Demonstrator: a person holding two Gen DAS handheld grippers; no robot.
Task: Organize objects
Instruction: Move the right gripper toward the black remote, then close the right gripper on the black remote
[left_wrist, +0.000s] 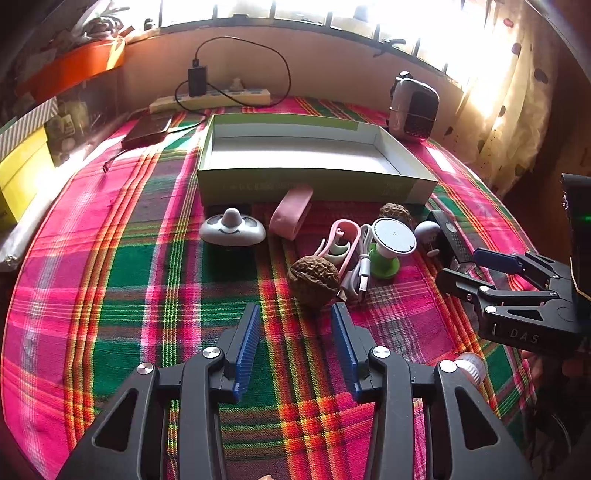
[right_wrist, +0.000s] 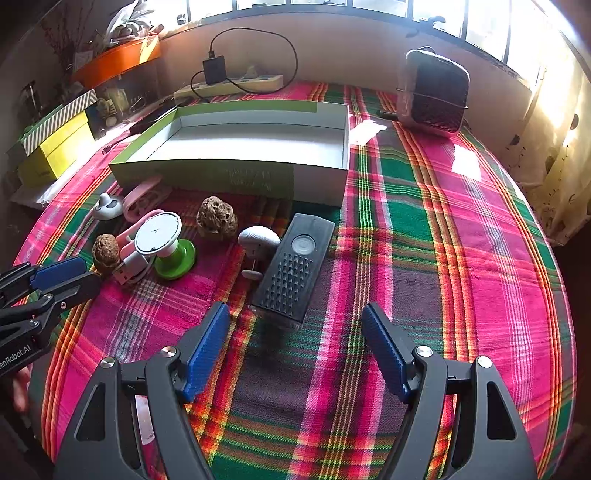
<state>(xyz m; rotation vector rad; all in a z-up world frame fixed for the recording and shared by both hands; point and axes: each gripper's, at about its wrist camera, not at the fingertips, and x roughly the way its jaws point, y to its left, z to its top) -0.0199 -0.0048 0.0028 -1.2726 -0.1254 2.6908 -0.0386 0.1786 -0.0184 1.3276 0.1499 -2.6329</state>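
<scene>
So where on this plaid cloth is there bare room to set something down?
Inside the shallow green-and-white cardboard box, which looks empty. Also the wide stretch of plaid tablecloth right of the black studded rectangular device, and the cloth between the open left gripper and the grey dome-shaped gadget. It is crowded along the box's front wall, around the brown wrinkled walnut.

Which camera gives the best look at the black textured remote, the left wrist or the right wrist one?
The right wrist view. There the black remote lies whole just ahead of the open right gripper, its studded face and round button plain. In the left wrist view the remote sits at the far right, small, foreshortened and partly hidden behind the right gripper.
</scene>
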